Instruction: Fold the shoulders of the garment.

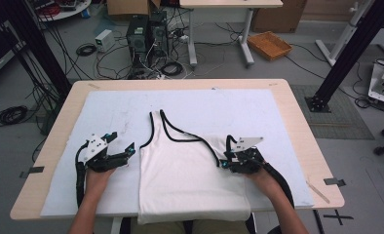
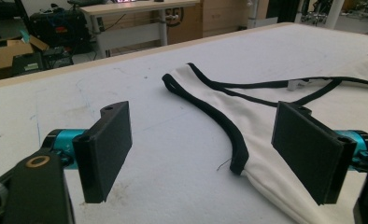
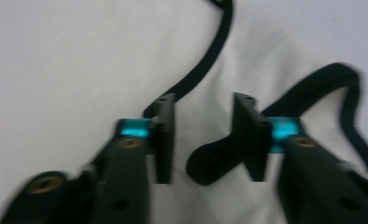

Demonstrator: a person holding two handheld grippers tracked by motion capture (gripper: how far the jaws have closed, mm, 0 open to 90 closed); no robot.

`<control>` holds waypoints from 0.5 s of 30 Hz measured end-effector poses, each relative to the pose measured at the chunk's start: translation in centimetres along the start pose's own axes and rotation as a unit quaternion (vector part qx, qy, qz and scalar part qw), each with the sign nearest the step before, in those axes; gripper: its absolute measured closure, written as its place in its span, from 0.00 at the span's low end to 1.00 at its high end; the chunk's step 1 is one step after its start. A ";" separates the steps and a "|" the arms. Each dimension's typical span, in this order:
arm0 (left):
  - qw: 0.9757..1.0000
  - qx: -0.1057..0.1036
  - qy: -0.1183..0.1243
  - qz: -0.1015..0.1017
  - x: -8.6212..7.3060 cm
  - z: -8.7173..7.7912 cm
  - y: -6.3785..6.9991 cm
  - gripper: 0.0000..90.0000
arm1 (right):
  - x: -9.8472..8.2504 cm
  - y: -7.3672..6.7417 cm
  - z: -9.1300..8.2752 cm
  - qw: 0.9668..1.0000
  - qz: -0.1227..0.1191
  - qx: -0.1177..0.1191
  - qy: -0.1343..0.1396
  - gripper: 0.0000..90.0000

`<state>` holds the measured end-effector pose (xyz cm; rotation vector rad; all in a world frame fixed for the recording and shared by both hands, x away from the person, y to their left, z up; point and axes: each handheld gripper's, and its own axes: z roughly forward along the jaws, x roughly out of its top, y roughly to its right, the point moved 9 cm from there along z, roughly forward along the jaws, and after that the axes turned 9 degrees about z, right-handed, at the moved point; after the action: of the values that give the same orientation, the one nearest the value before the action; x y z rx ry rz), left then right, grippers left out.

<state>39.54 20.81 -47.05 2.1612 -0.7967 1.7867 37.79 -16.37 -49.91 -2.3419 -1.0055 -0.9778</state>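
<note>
High view: a white sleeveless cotton top with black trim point(image 1: 187, 170) lies flat on the white padded mat point(image 1: 107, 112), its hem hanging over the near table edge. The left gripper point(image 1: 130, 150) rests just beside the top's left edge, jaws wide apart and empty. The right gripper point(image 1: 223, 163) sits on the top's right strap, jaws partly open, clamping nothing.

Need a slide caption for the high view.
White black-trimmed tank top lies flat on white table mat, open left gripper beside it, right gripper on its strap.

Even, bright indoor light, soft shadows; right gripper view blurred.
</note>
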 end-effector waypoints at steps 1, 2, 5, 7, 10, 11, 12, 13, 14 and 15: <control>1.000 -0.003 -0.002 -0.007 0.0 0.0 0.0 0.22 | 0.3 0.3 -0.4 1.000 0.009 -0.003 0.015 0.54; 1.000 -0.007 -0.007 -0.011 0.0 0.1 0.1 0.22 | 0.6 0.6 -0.8 0.999 0.017 -0.010 0.030 0.49; 1.000 -0.018 -0.014 -0.014 0.4 0.1 0.3 0.22 | 1.0 1.6 -1.7 0.997 0.034 -0.038 0.059 0.39; 0.999 -0.026 -0.009 -0.024 1.2 0.1 0.5 0.22 | 1.0 2.4 -2.1 0.995 0.041 -0.055 0.069 0.34; 0.999 -0.037 -0.020 -0.025 2.1 0.5 0.8 0.22 | 0.9 3.2 -2.4 0.993 0.052 -0.073 0.072 0.31; 0.998 -0.041 -0.026 -0.028 2.3 0.7 0.9 0.23 | 0.9 3.4 -2.5 0.993 0.053 -0.077 0.074 0.31; 0.998 -0.044 -0.028 -0.031 2.7 0.9 0.9 0.23 | 0.9 3.6 -2.6 0.992 0.054 -0.081 0.076 0.29; 0.998 -0.047 -0.028 -0.034 3.1 1.1 1.0 0.23 | 0.8 3.8 -2.7 0.992 0.056 -0.085 0.077 0.29; 0.998 -0.051 -0.029 -0.038 3.5 1.3 1.0 0.23 | 0.8 3.9 -2.8 0.991 0.056 -0.088 0.079 0.28; 0.997 -0.054 -0.030 -0.039 4.0 1.5 1.0 0.23 | 0.8 4.0 -2.9 0.991 0.056 -0.089 0.080 0.28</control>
<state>40.71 18.19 -43.77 2.1544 -0.7923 1.6092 39.90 -20.31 -47.74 -2.3855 -0.7446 -1.2320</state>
